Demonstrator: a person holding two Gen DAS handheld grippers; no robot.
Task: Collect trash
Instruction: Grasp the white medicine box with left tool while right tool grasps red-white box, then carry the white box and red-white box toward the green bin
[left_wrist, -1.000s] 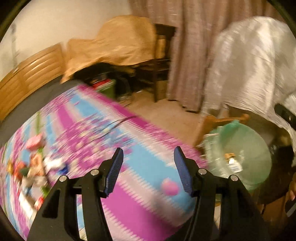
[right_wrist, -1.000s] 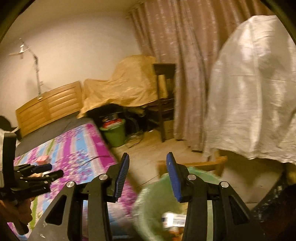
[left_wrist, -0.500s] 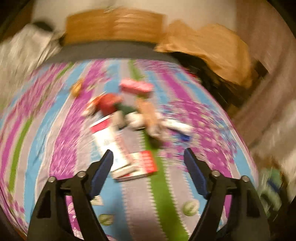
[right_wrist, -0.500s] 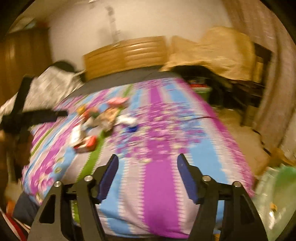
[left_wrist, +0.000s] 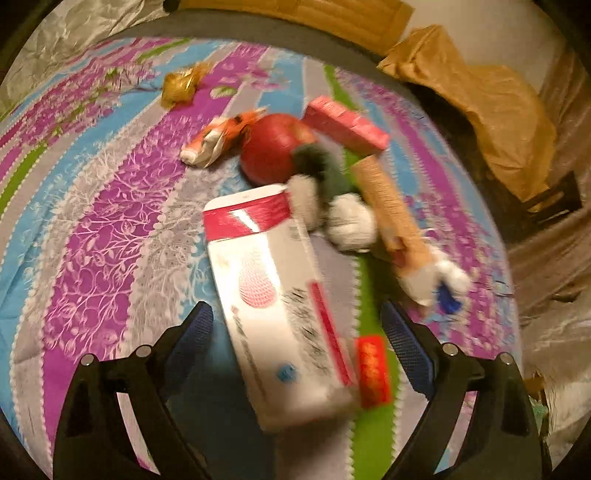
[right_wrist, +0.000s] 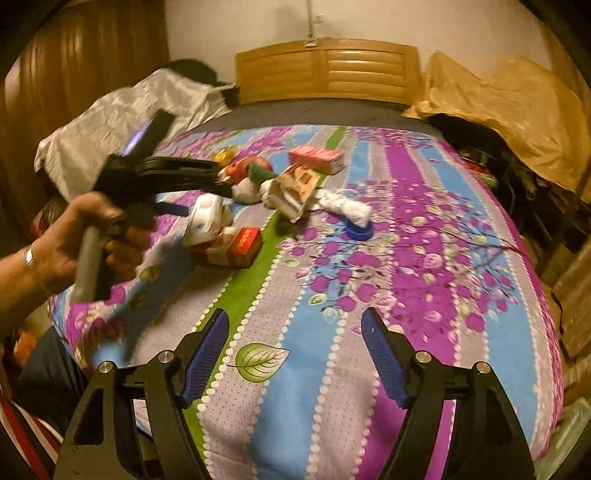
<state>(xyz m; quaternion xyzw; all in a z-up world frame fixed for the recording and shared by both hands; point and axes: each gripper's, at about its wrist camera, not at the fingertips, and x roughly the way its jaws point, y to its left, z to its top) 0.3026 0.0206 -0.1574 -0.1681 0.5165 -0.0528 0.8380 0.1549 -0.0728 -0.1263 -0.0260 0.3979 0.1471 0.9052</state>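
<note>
A pile of trash lies on the purple and blue bedspread (right_wrist: 369, 295). In the left wrist view my left gripper (left_wrist: 297, 330) is open, its jaws on either side of a long white and red carton (left_wrist: 273, 295). Beyond it lie a small red box (left_wrist: 373, 369), a red apple (left_wrist: 273, 147), a pink box (left_wrist: 345, 125), a tan box (left_wrist: 388, 206), white crumpled paper (left_wrist: 351, 221), an orange wrapper (left_wrist: 218, 140) and a gold wrapper (left_wrist: 181, 86). My right gripper (right_wrist: 295, 354) is open and empty over the bed's near part, apart from the pile (right_wrist: 280, 188).
A wooden headboard (right_wrist: 328, 70) stands at the far end. A tan cloth (right_wrist: 517, 107) covers furniture on the right. A white sheet (right_wrist: 122, 118) lies at the left. A blue cap (right_wrist: 358, 230) lies by the pile. The bed's edge drops off at the right.
Both grippers swung from the green bin and curtain side to face the bed. The left gripper moved in close over the white and red carton. Both stayed open.
</note>
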